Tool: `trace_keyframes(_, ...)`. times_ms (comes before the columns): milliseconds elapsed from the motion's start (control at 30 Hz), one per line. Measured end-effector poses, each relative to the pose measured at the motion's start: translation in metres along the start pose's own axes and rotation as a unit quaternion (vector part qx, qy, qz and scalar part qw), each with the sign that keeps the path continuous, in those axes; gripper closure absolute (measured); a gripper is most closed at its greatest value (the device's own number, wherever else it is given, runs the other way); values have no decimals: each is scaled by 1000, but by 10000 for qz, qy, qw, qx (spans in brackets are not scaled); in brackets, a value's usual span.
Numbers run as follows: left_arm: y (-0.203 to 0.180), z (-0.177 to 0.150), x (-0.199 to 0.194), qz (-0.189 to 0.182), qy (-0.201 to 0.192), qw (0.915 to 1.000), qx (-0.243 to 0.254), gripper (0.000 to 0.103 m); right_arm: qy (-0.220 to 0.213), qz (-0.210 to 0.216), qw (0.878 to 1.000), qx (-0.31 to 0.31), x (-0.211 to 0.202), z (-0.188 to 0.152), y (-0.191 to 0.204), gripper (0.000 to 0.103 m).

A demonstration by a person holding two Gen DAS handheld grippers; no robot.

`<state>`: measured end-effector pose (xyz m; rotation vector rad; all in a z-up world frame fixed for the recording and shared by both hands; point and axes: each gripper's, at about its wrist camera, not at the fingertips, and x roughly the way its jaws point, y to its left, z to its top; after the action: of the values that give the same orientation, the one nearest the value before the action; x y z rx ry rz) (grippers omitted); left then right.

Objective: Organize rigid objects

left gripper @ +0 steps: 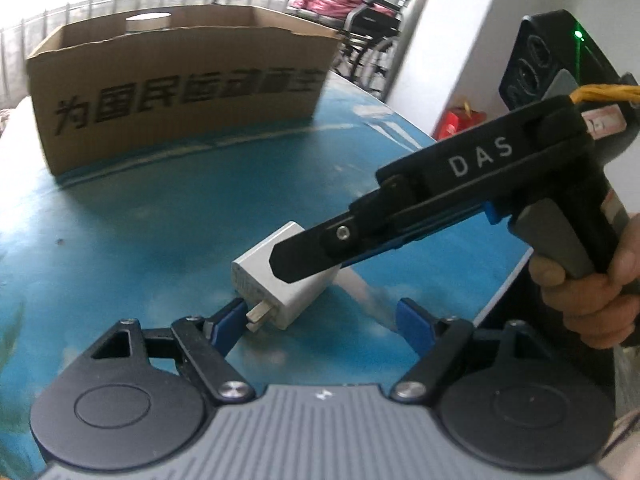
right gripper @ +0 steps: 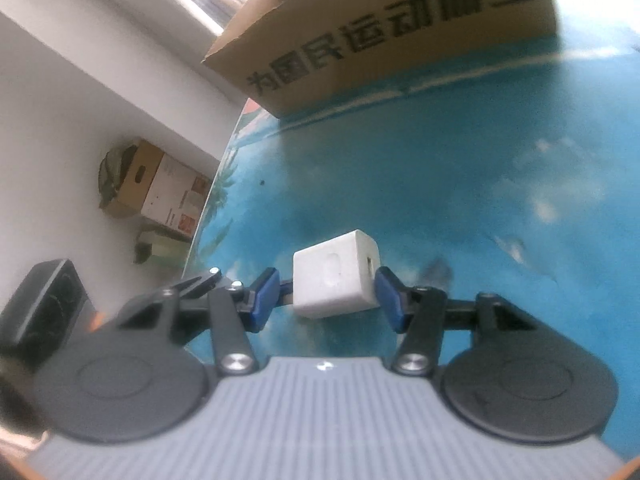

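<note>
A white charger plug point(left gripper: 276, 276) lies on the blue table point(left gripper: 120, 240), its metal prongs toward my left gripper point(left gripper: 322, 308). The left gripper is open wide, and its left pad point(left gripper: 230, 320) is just beside the prongs. My right gripper point(left gripper: 304, 256) reaches in from the right, one black finger over the plug. In the right wrist view the plug point(right gripper: 334, 284) sits between the right gripper's point(right gripper: 327, 280) blue pads. The right pad point(right gripper: 390, 300) is close against the port side; the left pad point(right gripper: 264, 300) stands off with a gap. An open cardboard box point(left gripper: 180, 92) stands behind.
The box point(right gripper: 400, 28) has large black print on its side and sits at the table's far edge. A hand point(left gripper: 592, 292) grips the right tool's handle. A wheelchair point(left gripper: 372, 32) and a red item point(left gripper: 460, 122) lie beyond the table; cartons point(right gripper: 160, 188) stand on the floor by the wall.
</note>
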<state>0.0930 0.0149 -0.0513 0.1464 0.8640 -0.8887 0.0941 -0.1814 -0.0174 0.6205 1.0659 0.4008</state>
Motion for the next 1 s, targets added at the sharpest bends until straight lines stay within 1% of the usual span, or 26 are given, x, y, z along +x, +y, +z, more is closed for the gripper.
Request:
trace_keyframes(133,-9,-3,-1,31,32,9999,116,20,-20,-60,10000,-5,-14,-15,-3,49)
trace_keyframes(233,-8,-2,2,133,-25,9999,65,19,-54,-160,9997,-166,-15,-21,1,49)
trace_keyframes(300,-6,-3,3,240,-71,9997,55,17,-97,-296,9992,-261,-15,-22,2,49)
trace_keyframes(367,-4,-3,6,465,-110,9988,78,11,-147,-440,9983,-348,-15,-23,3,47)
trace_keyframes(433,-2,-4,6,564,-196,9982,91,9,-230,-389,9984,-325,-16,-24,0,43)
trace_keyframes(500,0,-5,6,519,-275,9983,32,6,-343,-290,9988,-202,-17,-24,-4,36)
trace_keyframes(567,1,-7,6,478,-353,9982,-44,2,-425,-153,9990,-19,-19,-23,-10,32)
trace_keyframes(633,1,-9,6,539,-425,9976,-65,0,-434,-32,9990,76,-19,-23,-14,27)
trace_keyframes(700,-1,-12,4,683,-448,9967,-15,0,-423,88,9990,127,-18,-22,-15,13)
trace_keyframes(733,-3,-13,5,768,-415,9962,42,0,-408,125,9990,133,-18,-22,-15,10)
trace_keyframes(767,-5,-13,5,849,-378,9956,77,0,-393,138,9990,132,-17,-22,-13,1)
trace_keyframes(1000,-10,-6,9,979,-219,9949,86,0,-418,117,9989,187,-17,-22,-11,1)
